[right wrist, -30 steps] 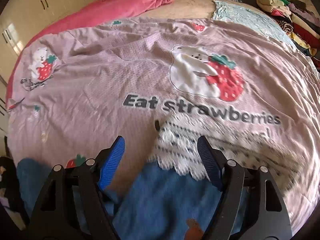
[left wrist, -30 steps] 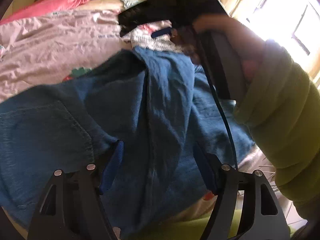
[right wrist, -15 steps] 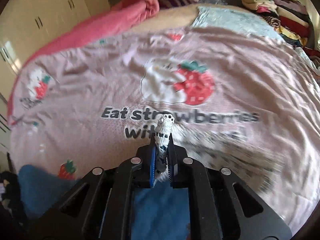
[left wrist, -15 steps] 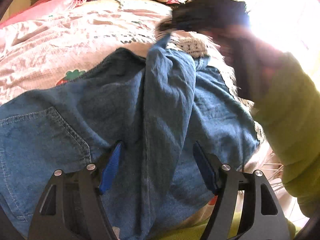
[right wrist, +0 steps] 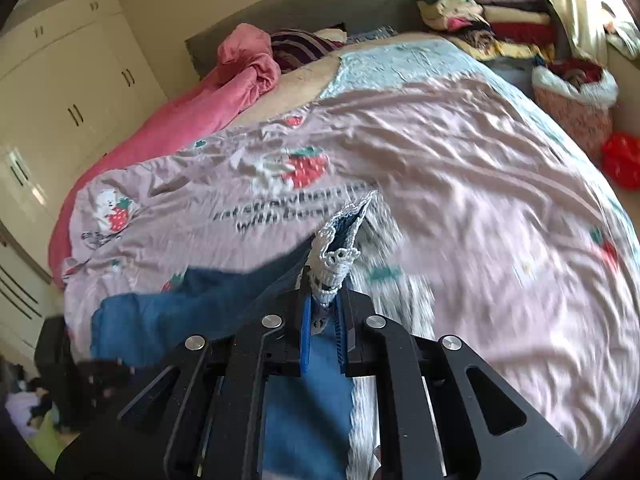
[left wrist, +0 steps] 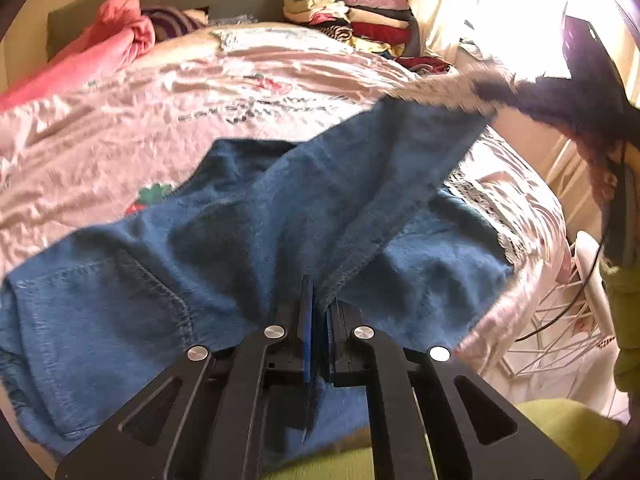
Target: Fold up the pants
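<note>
Blue denim pants (left wrist: pixel 224 248) with a white lace hem lie spread on a pink strawberry bedspread (left wrist: pixel 120 120). My left gripper (left wrist: pixel 318 308) is closing its jaws on a raised seam fold near the seat, and the blue pads press on the denim. My right gripper (right wrist: pixel 322 314) is shut on the lace hem (right wrist: pixel 336 264) of one leg and holds it lifted above the bed. In the left wrist view that gripper (left wrist: pixel 532 96) is a dark blur at the upper right, and the leg stretches up to it.
A rolled pink blanket (right wrist: pixel 248 68) lies at the head of the bed. Stacked folded clothes (right wrist: pixel 500 12) sit at the far right corner. A white wire rack (left wrist: pixel 560 340) stands by the bed's right edge, a wardrobe (right wrist: pixel 60 80) on the left. A green sleeve (left wrist: pixel 624 320) shows.
Both grippers went from open to shut: the right on the lace hem first, then the left on the seam fold. The right gripper swung right and up, lifting the leg.
</note>
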`<action>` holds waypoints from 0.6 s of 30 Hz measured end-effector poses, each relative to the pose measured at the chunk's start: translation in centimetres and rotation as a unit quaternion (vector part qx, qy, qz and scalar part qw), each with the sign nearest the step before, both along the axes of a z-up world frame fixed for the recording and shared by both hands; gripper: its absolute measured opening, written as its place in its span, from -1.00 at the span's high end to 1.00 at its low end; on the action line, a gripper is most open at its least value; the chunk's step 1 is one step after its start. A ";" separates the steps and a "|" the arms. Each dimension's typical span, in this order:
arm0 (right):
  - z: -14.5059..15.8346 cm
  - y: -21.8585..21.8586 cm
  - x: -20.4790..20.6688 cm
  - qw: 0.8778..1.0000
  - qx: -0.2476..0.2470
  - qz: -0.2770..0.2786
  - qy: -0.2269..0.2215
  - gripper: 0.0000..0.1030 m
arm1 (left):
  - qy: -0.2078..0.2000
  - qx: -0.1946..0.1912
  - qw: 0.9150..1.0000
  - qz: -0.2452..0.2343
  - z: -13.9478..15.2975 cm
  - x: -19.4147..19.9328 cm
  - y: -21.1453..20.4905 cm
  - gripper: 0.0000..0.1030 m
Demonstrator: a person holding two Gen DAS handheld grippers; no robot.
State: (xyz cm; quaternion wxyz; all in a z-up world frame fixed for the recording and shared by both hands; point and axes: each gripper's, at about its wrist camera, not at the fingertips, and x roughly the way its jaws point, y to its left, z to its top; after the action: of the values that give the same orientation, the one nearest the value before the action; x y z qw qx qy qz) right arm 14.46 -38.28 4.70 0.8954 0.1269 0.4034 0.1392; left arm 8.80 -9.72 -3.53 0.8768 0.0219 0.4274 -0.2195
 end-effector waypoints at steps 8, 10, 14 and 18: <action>-4.4 -2.0 -6.0 0.998 0.028 -0.013 0.061 0.90 | -0.025 0.002 1.000 -0.017 1.1 -3.7 0.4 0.92; -6.0 -2.3 -6.8 0.996 0.032 -0.018 0.078 0.90 | -0.018 0.016 0.999 -0.025 0.3 -4.3 0.0 0.92; -8.2 -2.7 -7.9 0.994 0.035 -0.024 0.100 0.90 | 0.007 0.032 0.999 -0.037 -1.4 -4.4 -0.4 0.91; -10.1 -3.1 -8.3 0.992 0.041 -0.030 0.116 0.88 | 0.020 0.037 0.998 -0.036 -2.3 -4.1 -0.4 0.88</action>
State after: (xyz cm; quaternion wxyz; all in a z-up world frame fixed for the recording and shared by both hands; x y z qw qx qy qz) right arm 6.20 -41.40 -5.43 0.8405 0.1911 0.4942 0.1135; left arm 4.71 -10.15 -5.83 0.8582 0.0656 0.4512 -0.2357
